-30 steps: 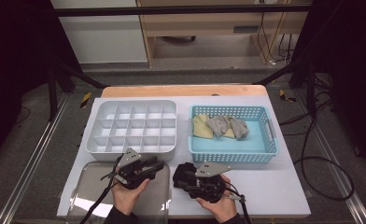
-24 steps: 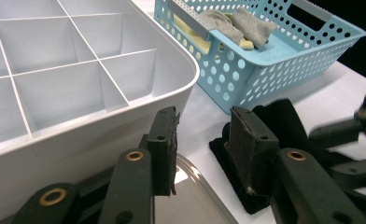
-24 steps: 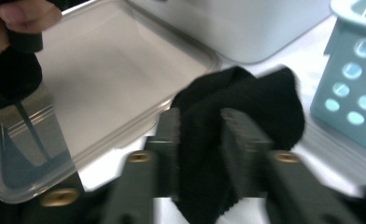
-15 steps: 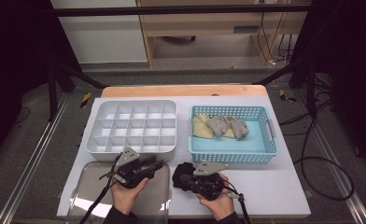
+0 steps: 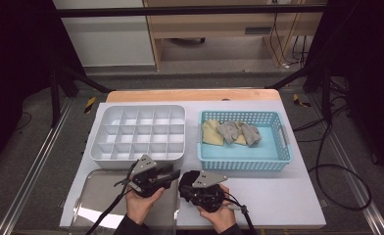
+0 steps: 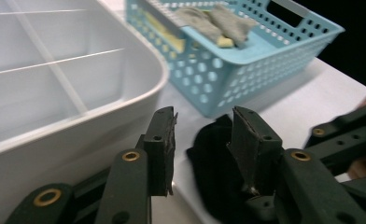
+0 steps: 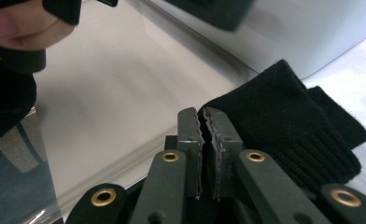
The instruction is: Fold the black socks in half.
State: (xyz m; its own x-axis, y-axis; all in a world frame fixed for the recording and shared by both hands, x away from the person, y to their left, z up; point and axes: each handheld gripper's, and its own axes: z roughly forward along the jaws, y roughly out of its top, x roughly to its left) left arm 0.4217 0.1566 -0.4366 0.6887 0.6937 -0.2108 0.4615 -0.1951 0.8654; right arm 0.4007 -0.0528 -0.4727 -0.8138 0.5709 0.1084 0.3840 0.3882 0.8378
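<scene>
Black knit sock, unlabelled, pinched by right hand-held gripper; left hand-held gripper open.

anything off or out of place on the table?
Nothing spilled or damaged. The black sock lies folded on the table in front of the blue basket, not in it. The basket's socks sit bunched at its far end.

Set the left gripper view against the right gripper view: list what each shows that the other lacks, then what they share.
Left gripper view's extras: the blue basket holding grey and yellow cloths. Right gripper view's extras: a flat shiny tray and a hand at top left. Shared: the black knitted fabric, the white compartment box and the white tabletop.
</scene>
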